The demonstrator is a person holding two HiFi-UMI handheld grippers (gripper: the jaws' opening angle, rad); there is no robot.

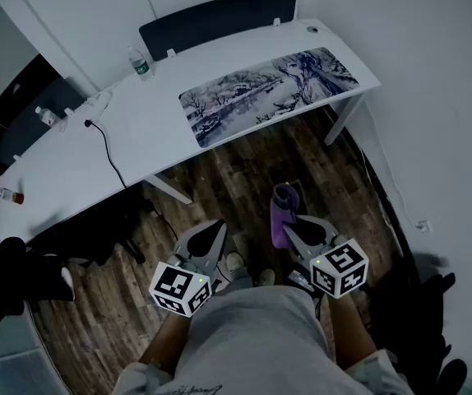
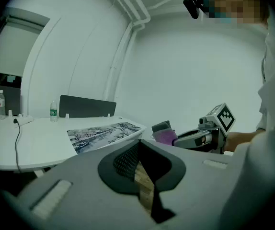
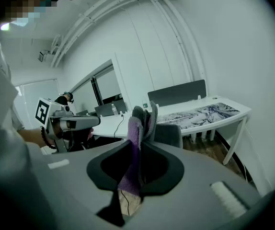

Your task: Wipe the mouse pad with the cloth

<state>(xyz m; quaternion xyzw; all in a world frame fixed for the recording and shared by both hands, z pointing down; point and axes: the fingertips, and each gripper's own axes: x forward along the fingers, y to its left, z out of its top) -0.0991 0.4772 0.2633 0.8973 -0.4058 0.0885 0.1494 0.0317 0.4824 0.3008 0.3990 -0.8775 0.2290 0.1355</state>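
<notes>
Head view: right tool [image 1: 295,227] pinches the cloth [image 1: 281,204], left tool [image 1: 213,230] is closed empty; friction on the mouse pad [image 1: 269,93] may pull it loose.

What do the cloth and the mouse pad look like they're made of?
The cloth looks like soft, fuzzy fabric, likely microfibre: purple and grey, folding limply. The mouse pad looks like a thin flat mat with a matte printed picture, probably fabric-topped; its backing cannot be seen.

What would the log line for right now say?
stage: pre-wipe | right gripper: shut on folded purple-grey cloth | left gripper: shut, empty | long landscape-print mouse pad: flat on white desk, untouched
</notes>
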